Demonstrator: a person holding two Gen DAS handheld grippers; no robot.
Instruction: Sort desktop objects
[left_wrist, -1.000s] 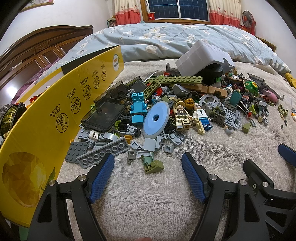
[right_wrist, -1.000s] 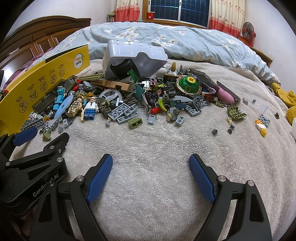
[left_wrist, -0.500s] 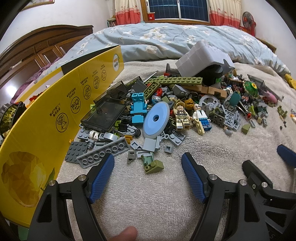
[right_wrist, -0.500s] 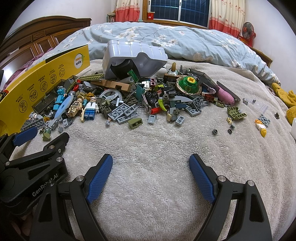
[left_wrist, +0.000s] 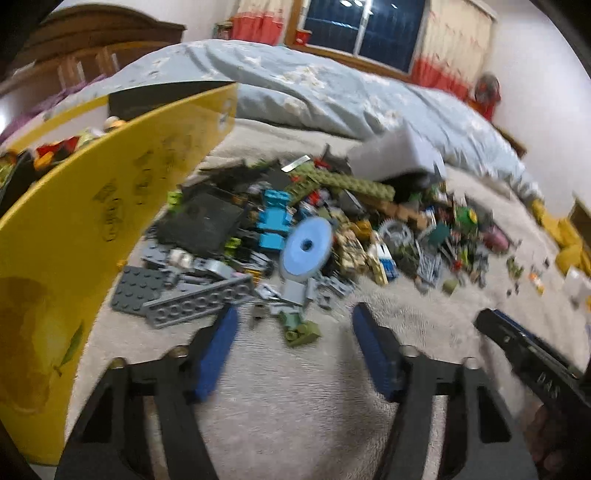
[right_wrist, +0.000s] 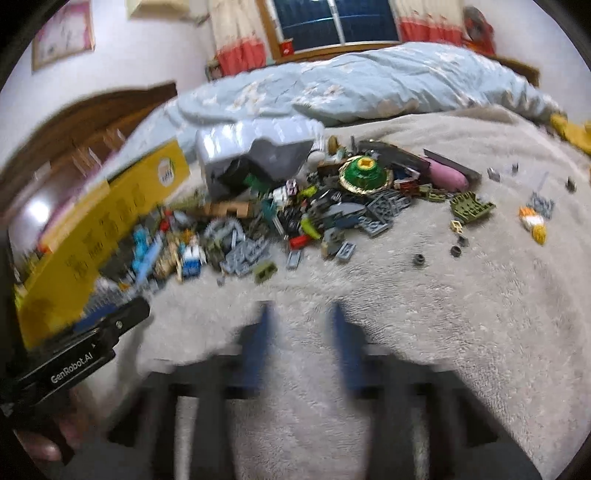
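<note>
Pre-pick step, nothing sorted yet: left gripper (left_wrist: 293, 349) and right gripper (right_wrist: 301, 345) both closing on air over the blanket (right_wrist: 461, 332), brick pile (left_wrist: 295, 236) just ahead beside the yellow box (left_wrist: 74, 240); next, reopen and reach one piece.

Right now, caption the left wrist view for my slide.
Left gripper, jaws closing on nothing, faces toy brick pile beside yellow box.
</note>
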